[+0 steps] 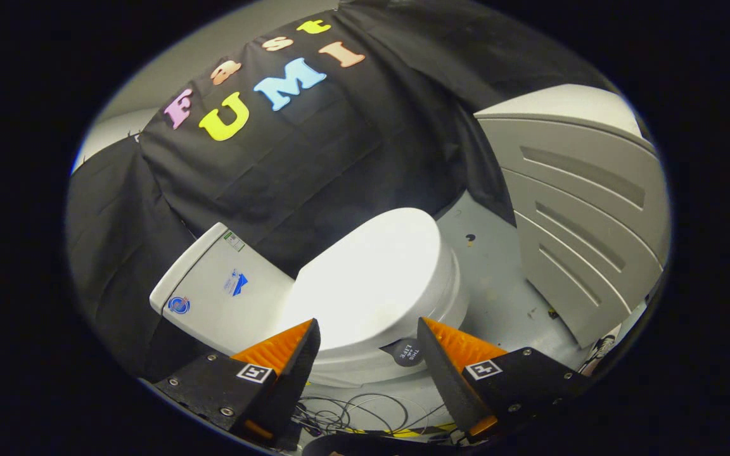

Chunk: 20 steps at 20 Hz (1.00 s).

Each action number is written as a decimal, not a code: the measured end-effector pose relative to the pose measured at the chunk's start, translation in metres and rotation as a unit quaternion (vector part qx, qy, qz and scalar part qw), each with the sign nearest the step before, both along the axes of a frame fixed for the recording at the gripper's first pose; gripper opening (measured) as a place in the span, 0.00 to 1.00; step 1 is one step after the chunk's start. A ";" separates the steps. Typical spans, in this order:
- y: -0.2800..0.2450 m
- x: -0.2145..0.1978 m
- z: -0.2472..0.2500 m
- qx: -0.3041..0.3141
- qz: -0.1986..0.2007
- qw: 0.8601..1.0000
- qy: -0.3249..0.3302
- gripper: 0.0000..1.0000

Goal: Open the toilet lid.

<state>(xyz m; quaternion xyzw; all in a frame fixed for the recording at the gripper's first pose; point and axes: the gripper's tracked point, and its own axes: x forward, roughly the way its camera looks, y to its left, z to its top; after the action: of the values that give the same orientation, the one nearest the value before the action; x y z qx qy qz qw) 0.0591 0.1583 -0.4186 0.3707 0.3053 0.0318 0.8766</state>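
A white toilet stands on the grey floor ahead of me, its lid (371, 278) lying flat and closed over the bowl. The white tank (219, 291) rises at the left end of the lid, against the black cloth wall. My gripper (368, 329) is open, its two fingers spread wide and hovering above the near rim of the lid, not touching it. Nothing sits between the fingers. A small round dark tag (407, 353) shows on the toilet's side by the right finger.
A large grey ribbed panel (580, 221) leans at the right of the toilet. Thin loose cables (352, 415) lie on the floor under the fingers, beside yellow-black striped tape (416, 432). Grey floor (498, 278) stretches between toilet and panel.
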 end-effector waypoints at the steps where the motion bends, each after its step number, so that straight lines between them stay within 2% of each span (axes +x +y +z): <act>1: 0.001 -0.002 -0.009 0.013 -0.005 1.000 0.008 0.95; 9: 0.013 -0.006 -0.057 0.122 -0.047 0.990 0.045 0.93; 12: 0.018 -0.005 -0.071 0.141 -0.057 0.987 0.059 0.86; 17: 0.022 -0.005 -0.087 0.186 -0.076 0.977 0.067 0.85; 20: 0.030 0.000 -0.099 0.215 -0.088 0.970 0.069 0.78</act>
<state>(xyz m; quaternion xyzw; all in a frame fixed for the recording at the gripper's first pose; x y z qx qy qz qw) 0.0594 0.1887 -0.5179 0.5773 0.3172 -0.0066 0.7523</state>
